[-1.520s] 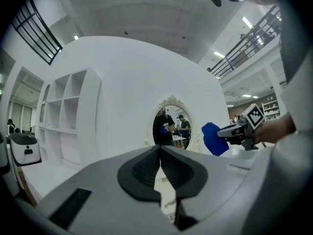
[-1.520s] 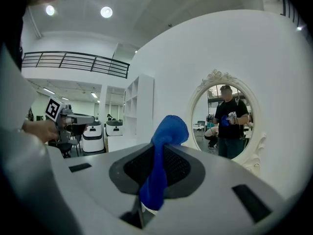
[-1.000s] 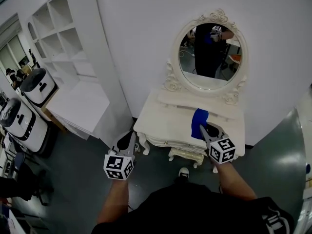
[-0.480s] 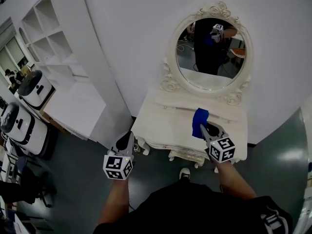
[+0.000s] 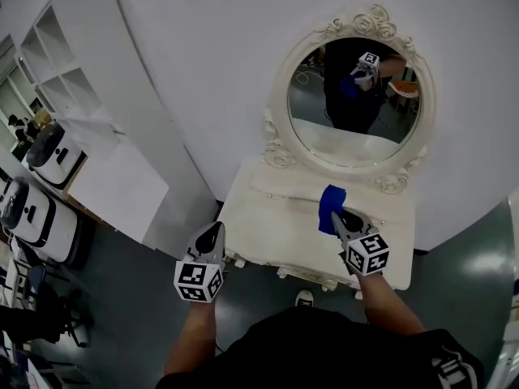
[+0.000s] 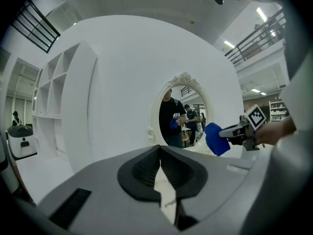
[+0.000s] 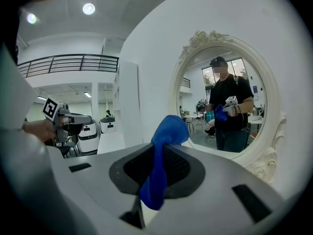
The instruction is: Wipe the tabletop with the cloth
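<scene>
A blue cloth [image 5: 330, 207] hangs over the white dressing table [image 5: 268, 225], pinched in my right gripper [image 5: 336, 215], which is shut on it above the tabletop's right half. The right gripper view has the cloth [image 7: 159, 165] bunched between the jaws and sticking out past them. My left gripper [image 5: 212, 232] hovers off the table's left front corner, jaws shut with nothing between them. From the left gripper view the cloth [image 6: 215, 138] and right gripper [image 6: 234, 130] appear at right.
An oval mirror [image 5: 354, 100] in an ornate white frame stands at the back of the table against the white wall. White open shelving [image 5: 61, 71] and a low counter stand at left. Round white appliances [image 5: 45, 148] sit on the floor far left.
The view has drawn closer to the table and mirror. Both grippers keep their places relative to the table; the cloth stays in the right gripper.
</scene>
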Demonstrator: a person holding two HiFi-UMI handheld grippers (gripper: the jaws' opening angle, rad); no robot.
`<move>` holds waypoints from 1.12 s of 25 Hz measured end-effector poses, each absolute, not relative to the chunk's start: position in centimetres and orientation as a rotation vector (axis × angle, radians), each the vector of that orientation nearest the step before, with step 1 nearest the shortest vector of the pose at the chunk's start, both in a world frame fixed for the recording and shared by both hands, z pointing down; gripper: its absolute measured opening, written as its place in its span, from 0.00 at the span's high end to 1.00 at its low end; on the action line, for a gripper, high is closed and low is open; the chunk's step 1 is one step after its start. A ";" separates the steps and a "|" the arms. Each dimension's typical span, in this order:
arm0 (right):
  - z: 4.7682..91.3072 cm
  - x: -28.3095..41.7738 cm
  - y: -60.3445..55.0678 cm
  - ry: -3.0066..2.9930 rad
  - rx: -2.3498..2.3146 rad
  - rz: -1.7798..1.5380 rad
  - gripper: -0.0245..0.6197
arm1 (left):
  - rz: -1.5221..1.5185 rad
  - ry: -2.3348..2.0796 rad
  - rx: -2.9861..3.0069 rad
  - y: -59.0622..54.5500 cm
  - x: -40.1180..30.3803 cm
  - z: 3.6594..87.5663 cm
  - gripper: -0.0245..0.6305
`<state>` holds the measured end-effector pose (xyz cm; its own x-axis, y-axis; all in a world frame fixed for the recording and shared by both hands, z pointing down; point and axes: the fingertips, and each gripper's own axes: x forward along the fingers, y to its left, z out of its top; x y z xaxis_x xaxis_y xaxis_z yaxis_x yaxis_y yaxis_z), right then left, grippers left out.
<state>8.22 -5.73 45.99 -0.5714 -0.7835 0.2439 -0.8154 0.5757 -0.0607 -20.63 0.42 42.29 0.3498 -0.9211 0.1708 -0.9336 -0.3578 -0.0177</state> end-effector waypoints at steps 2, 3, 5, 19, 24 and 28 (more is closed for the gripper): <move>46.3 8.8 -7.5 -2.614 1.338 0.256 0.90 | 0.238 -1.731 2.506 -1.4 -20.0 42.4 0.95; 46.4 9.0 -8.3 -2.614 1.337 0.260 0.90 | 0.242 -1.731 2.503 -2.2 -19.7 42.5 0.95; 46.5 9.5 -10.0 -2.617 1.334 0.266 0.90 | 0.251 -1.730 2.501 -3.9 -19.0 42.5 0.95; 46.9 16.4 -18.1 -2.605 1.402 0.294 0.90 | 0.279 -1.686 2.569 -13.5 -11.3 41.3 0.95; 47.1 17.7 -19.3 -2.595 1.422 0.287 0.90 | 0.294 -1.635 2.598 -15.5 -8.8 41.8 0.95; 47.2 18.7 -19.5 -2.579 1.439 0.291 0.90 | 0.296 -1.603 2.619 -16.4 -7.5 41.7 0.95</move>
